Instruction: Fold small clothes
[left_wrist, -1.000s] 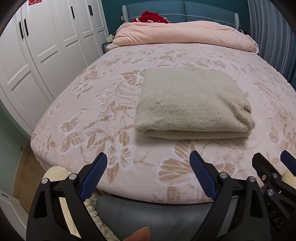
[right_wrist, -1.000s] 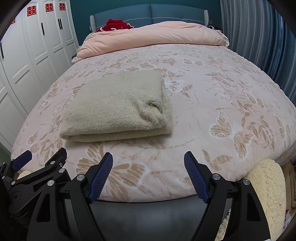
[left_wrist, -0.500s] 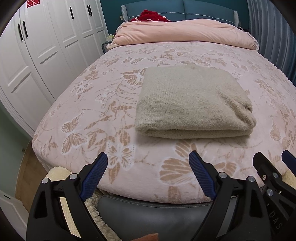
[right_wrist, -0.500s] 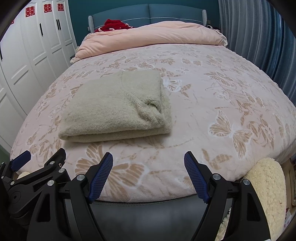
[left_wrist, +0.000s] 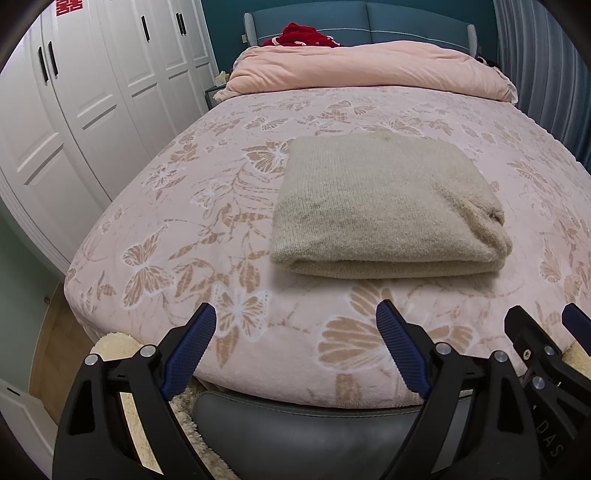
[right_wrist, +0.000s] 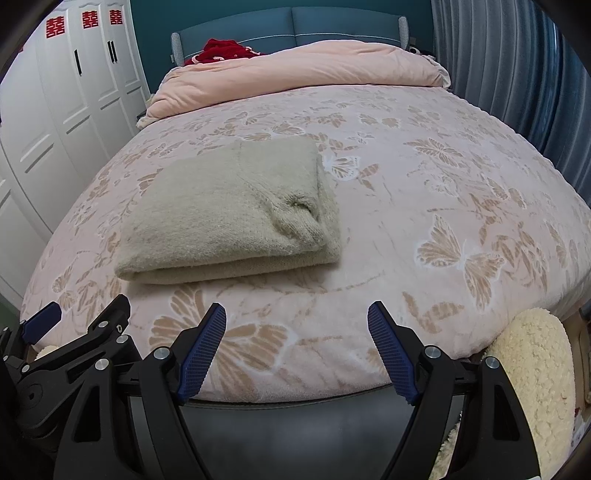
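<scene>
Ahead of the black left claw (left_wrist: 295, 328) with blue pads (left_wrist: 188, 349) lay a beige knit garment (left_wrist: 384, 206) on a pink bedspread (left_wrist: 207, 236) patterned with tan butterflies; beyond it, a plain pink duvet (left_wrist: 369, 66), red fabric (left_wrist: 303, 35), and a teal headboard (left_wrist: 406, 22).

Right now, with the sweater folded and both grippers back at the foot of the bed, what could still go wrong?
The beige sweater has a bunched, open corner on its right side; a nudge could let that fold loosen. The left gripper and right gripper hang open just off the plush bedspread, so a forward drift might snag the pile or the sweater's near edge.
</scene>
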